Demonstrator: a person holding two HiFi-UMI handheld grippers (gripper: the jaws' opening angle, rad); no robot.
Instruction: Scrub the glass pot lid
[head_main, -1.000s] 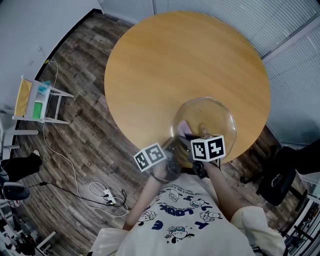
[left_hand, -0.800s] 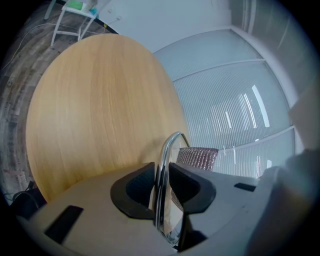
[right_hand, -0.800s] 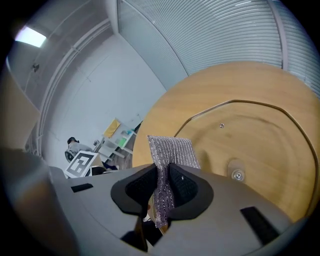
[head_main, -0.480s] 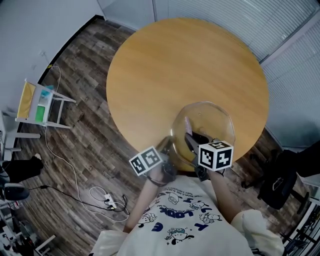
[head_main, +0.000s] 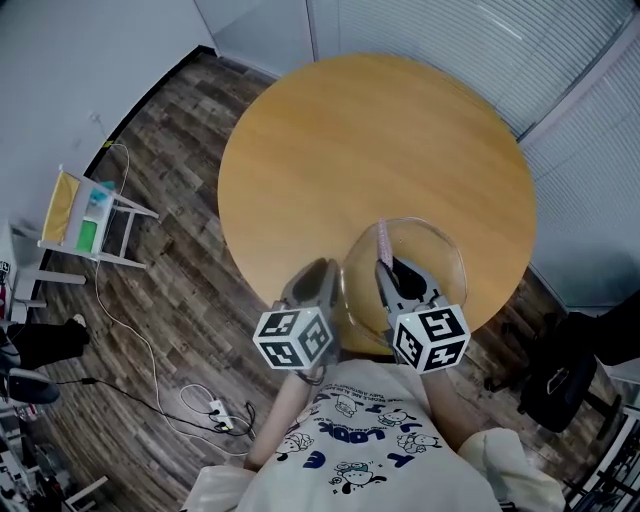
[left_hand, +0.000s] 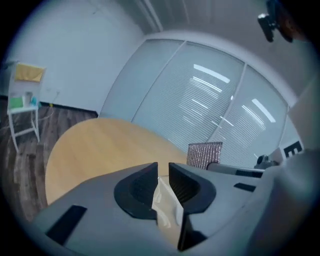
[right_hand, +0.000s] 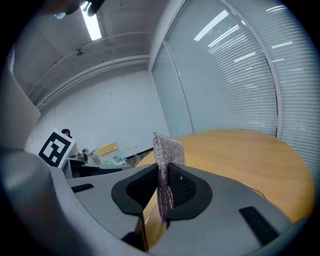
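the left gripper (left_hand: 163, 172) has its two jaws nearly together, pinching the clear rim of the one glass pot lid (head_main: 446, 252). the right gripper (right_hand: 162, 176) has its two jaws pressed on the one scrub pad (right_hand: 168, 150), a thin silvery mesh rectangle standing on edge, its long axis running out along the jaws, away from the person. the lid, a round transparent disc, is over the near edge of the single round wooden counter (head_main: 360, 140), its broad face showing from above. the left gripper is at its left rim, the right gripper over its middle.
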